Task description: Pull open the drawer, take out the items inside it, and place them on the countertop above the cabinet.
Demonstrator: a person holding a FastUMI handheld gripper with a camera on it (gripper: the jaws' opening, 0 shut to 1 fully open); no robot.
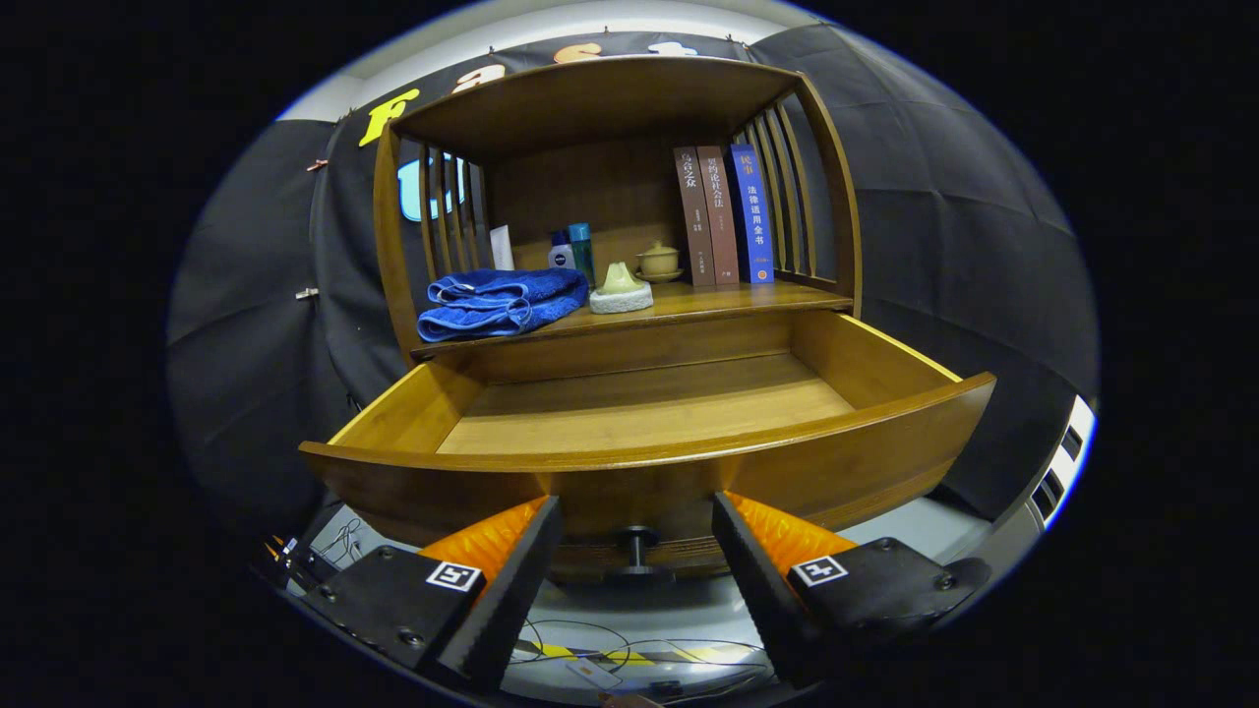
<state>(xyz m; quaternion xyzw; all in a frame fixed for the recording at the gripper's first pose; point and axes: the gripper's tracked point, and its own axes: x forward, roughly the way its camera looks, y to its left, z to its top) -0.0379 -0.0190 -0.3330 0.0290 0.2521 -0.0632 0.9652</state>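
Drawer (639, 413) pulled fully out, just ahead of the fingers, its floor bare as far as visible (front corners hidden behind the curved front). Knob (637, 547) under the front, between the fingers, untouched. Gripper (634, 580) open, holding nothing. Towel (502, 302) already on the countertop (728, 298) at 11 o'clock, with a pale green item (621, 287) on a white pad beside it at 12. Likely little left, perhaps nothing. Bottles (573, 251), lidded cup (658, 261) and books (723, 214) farther back toward 12 and 1. Nothing blocking the drawer.
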